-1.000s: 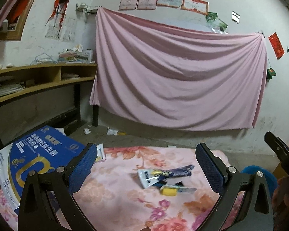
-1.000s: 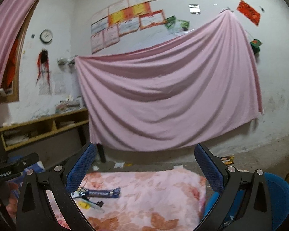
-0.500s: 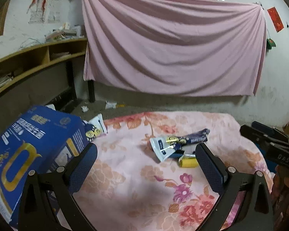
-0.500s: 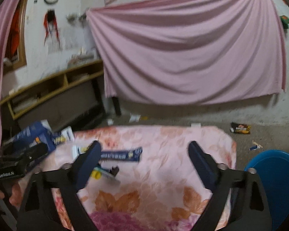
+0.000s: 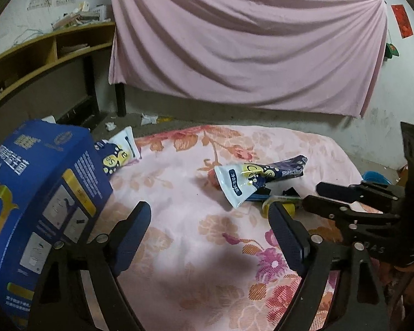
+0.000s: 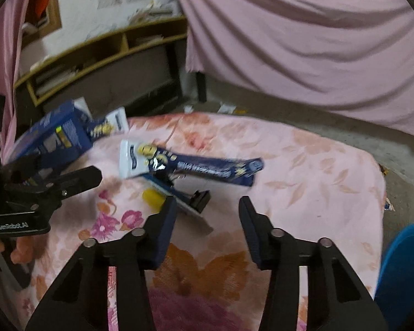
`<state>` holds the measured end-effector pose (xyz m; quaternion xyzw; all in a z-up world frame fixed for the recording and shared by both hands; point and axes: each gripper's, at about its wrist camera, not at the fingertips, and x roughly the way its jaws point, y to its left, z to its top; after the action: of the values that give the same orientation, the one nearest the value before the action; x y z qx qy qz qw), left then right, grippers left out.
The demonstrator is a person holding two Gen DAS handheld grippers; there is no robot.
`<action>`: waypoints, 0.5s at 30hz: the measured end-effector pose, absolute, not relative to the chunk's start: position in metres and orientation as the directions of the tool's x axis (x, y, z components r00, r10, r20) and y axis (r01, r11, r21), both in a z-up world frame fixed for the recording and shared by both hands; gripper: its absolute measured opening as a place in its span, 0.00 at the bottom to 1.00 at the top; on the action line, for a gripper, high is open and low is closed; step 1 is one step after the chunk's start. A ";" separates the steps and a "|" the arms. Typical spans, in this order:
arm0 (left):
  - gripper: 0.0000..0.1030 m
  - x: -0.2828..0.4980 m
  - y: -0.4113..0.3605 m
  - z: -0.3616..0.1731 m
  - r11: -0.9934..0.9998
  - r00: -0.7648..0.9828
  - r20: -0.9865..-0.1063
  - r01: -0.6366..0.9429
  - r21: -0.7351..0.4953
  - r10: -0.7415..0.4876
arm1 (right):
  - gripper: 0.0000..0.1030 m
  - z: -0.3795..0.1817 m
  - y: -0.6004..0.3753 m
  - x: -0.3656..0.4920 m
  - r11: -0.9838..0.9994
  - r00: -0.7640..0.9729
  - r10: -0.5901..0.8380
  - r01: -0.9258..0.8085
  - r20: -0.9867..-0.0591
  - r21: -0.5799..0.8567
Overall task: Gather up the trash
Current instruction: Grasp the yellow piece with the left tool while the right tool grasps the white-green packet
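Observation:
A small heap of trash lies on the pink floral cloth [image 5: 179,193]: a white and dark blue wrapper [image 5: 251,178] [image 6: 185,165], a yellow piece [image 6: 153,194] [image 5: 288,207] and a small black piece [image 6: 200,200]. My right gripper [image 6: 208,207] [image 5: 316,197] hovers just in front of the heap. Its jaws are closing, and only cloth shows between them. My left gripper [image 5: 211,231] [image 6: 69,182] hangs over bare cloth to the left of the heap, jaws wide and closing, nothing in them.
A large blue carton [image 5: 36,193] [image 6: 52,138] stands at the cloth's left edge, with another white and blue wrapper [image 5: 121,151] behind it. A blue bin [image 6: 405,262] sits low on the right. Scraps lie on the floor beyond, under a hung pink sheet [image 5: 248,41].
Both cameras have tipped down and come closer to the cloth. The right gripper's jaws have narrowed a lot, the left's a little. The right gripper has moved in beside the trash heap.

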<state>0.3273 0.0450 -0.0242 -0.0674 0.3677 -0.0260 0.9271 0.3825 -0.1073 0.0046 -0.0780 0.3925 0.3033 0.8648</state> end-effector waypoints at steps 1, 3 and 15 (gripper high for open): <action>0.80 0.328 0.046 -0.025 0.989 0.725 -0.681 0.001 -0.151 -0.104 | 0.32 0.003 -0.104 0.384 0.800 0.497 0.461 -0.591 -0.735 0.101; 0.80 0.329 0.046 -0.025 0.987 0.717 -0.687 0.005 -0.161 -0.116 | 0.27 -0.002 -0.101 0.387 0.789 0.468 0.464 -0.605 -0.752 0.110; 0.71 0.339 0.033 -0.031 0.979 0.658 -0.726 0.110 -0.173 -0.202 | 0.05 -0.002 -0.101 0.378 0.785 0.467 0.441 -0.614 -0.767 0.077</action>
<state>0.3390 0.0326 -0.0309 -0.0569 0.4047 -0.0860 0.9086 0.3781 -0.1011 -0.0024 -0.1053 0.4127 0.3103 0.8499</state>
